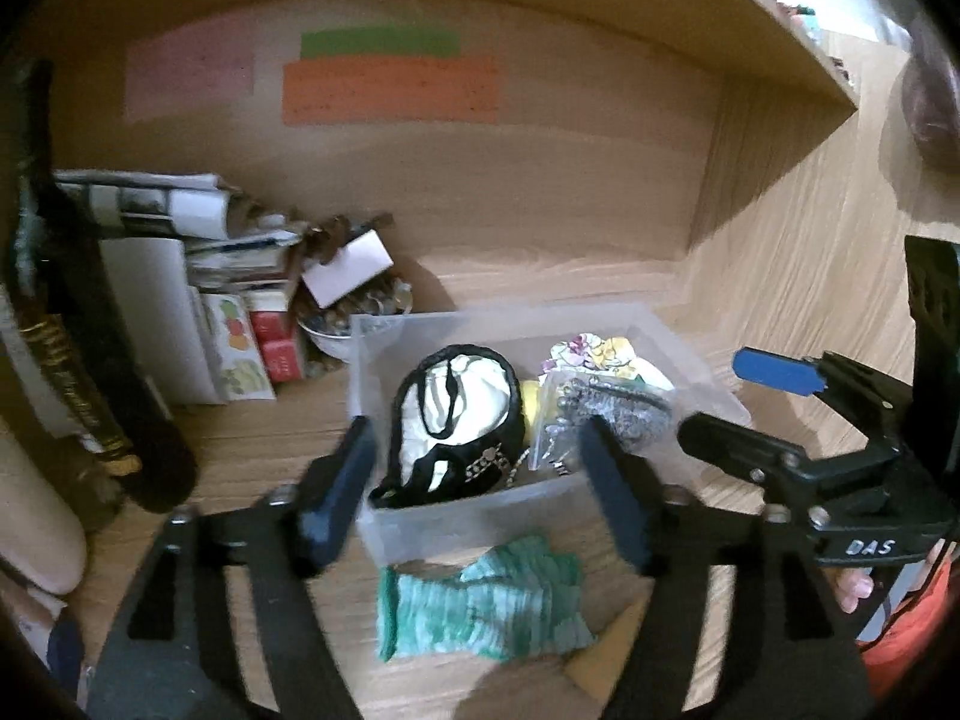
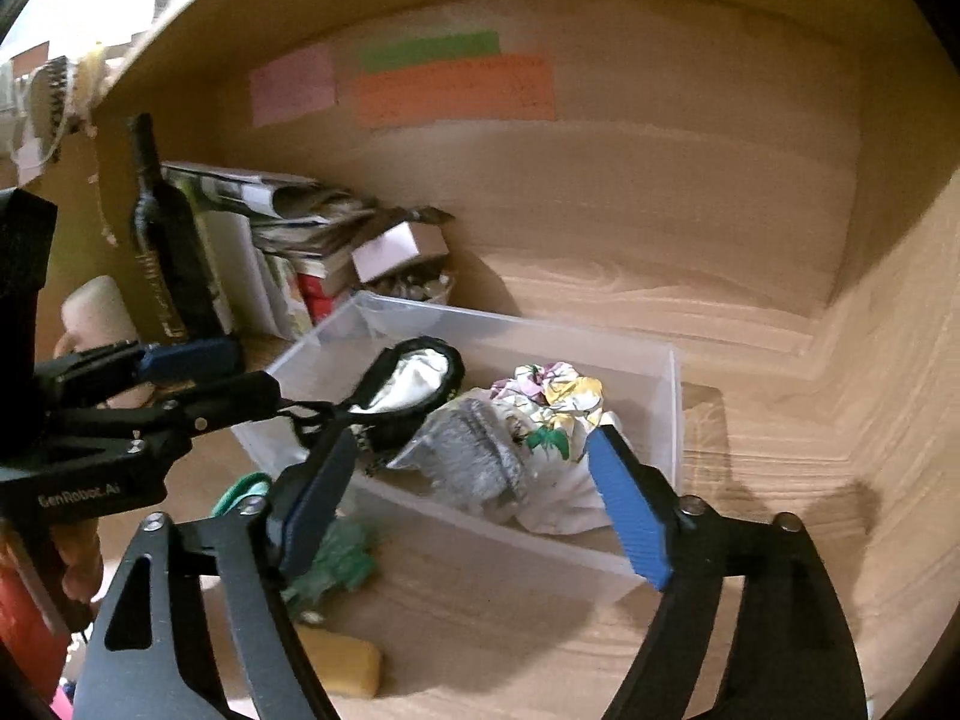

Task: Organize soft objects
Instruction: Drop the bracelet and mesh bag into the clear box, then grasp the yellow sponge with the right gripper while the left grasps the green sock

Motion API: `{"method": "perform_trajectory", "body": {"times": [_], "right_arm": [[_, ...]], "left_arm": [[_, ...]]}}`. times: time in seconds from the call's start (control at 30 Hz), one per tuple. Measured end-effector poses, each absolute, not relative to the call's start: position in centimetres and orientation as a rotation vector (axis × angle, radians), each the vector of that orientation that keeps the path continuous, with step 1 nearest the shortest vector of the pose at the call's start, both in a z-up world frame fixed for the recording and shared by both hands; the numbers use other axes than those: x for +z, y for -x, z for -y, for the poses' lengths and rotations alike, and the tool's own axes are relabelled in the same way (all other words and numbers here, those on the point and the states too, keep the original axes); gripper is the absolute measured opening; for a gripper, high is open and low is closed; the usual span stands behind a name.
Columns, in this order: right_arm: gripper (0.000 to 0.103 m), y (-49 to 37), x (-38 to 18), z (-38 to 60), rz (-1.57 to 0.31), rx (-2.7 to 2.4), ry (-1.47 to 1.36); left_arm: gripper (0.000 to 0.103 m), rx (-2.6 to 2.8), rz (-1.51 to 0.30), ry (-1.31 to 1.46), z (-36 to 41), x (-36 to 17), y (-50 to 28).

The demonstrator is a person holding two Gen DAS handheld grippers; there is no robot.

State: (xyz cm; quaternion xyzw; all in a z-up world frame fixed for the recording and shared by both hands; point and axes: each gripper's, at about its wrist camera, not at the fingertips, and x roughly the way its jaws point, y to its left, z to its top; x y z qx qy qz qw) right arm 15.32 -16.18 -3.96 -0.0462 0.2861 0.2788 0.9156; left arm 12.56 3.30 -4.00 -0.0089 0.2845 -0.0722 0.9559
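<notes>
- Both pairs of jaws stand wide apart and hold nothing: the left gripper (image 1: 474,486) hangs over the near wall of the clear plastic bin (image 1: 690,330), and the right gripper (image 2: 474,498) hangs over the same bin's near right part.
- At far left, a dark bottle (image 1: 90,360) leans beside a pale mug (image 2: 99,306); its gold lettering is too blurred to read.
- Next come stacked newspapers and books (image 1: 198,222), a carton with fruit pictures (image 1: 237,348), a red box (image 1: 279,342), and a bowl of coins (image 1: 336,324) with a white card (image 1: 348,267) on top.
- In the bin's left part lies a black-trimmed white pouch (image 1: 456,414); to its right sit a grey knitted piece in a clear bag (image 1: 606,414) and a floral cloth (image 1: 606,354).
- On the wooden surface just in front of the bin lies a green knitted cloth (image 1: 480,600), and a yellow sponge (image 2: 345,669) lies nearer the camera.
- Pink, green and orange paper notes (image 1: 390,90) are stuck on the back panel; any writing is unreadable.
- "GenRobot.Ai" is printed on the left gripper's body, and "DAS" on the right gripper's body.
</notes>
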Motion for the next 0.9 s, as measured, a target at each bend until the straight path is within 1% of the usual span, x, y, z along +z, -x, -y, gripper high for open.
{"method": "perform_trajectory", "body": {"times": [0.03, 0.07, 0.1, 0.13, 0.27, 0.4, 0.73, 0.77, 0.8, 0.83, 0.9], "right_arm": [[0.083, -14.7, -3.9, 16.3, -0.584, 0.582, 0.094], [0.083, -14.2, -3.9, 16.3, -0.583, 0.592, 0.093], [0.083, -13.7, -4.2, 16.4, -0.594, 0.609, 0.082], [0.084, -13.5, -4.6, 16.3, -0.609, 0.622, 0.075], [0.084, -12.7, -6.9, 15.8, -0.694, 0.668, 0.045], [0.084, -12.0, -8.9, 14.8, -0.763, 0.711, 0.051], [0.083, -10.9, -12.2, 12.8, -0.844, 0.769, 0.160], [0.080, -10.9, -12.4, 12.9, -0.850, 0.773, 0.155], [0.072, -10.8, -12.4, 13.1, -0.852, 0.782, 0.147], [0.062, -10.7, -12.4, 13.2, -0.853, 0.796, 0.144], [0.057, -10.5, -12.3, 13.4, -0.834, 0.801, 0.150]], "left_arm": [[0.085, -0.142, -0.573, 0.017, -3.5, -3.9, -12.0], [0.092, -0.136, -0.571, 0.015, -3.6, -4.0, -11.6], [0.097, -0.128, -0.570, 0.014, -3.8, -4.2, -11.1], [0.098, -0.122, -0.571, 0.013, -3.9, -4.3, -10.6], [0.099, -0.103, -0.612, 0.004, -4.5, -5.6, -9.5], [0.100, -0.067, -0.694, 0.016, -5.5, -8.0, -9.7], [0.100, -0.066, -0.880, 0.124, -7.0, -12.3, -11.4], [0.100, -0.071, -0.887, 0.121, -6.9, -12.4, -11.5], [0.097, -0.072, -0.891, 0.112, -6.7, -12.6, -11.6], [0.094, -0.068, -0.896, 0.090, -6.4, -12.8, -11.8], [0.080, -0.081, -0.922, 0.078, -6.1, -13.2, -12.4]]}}
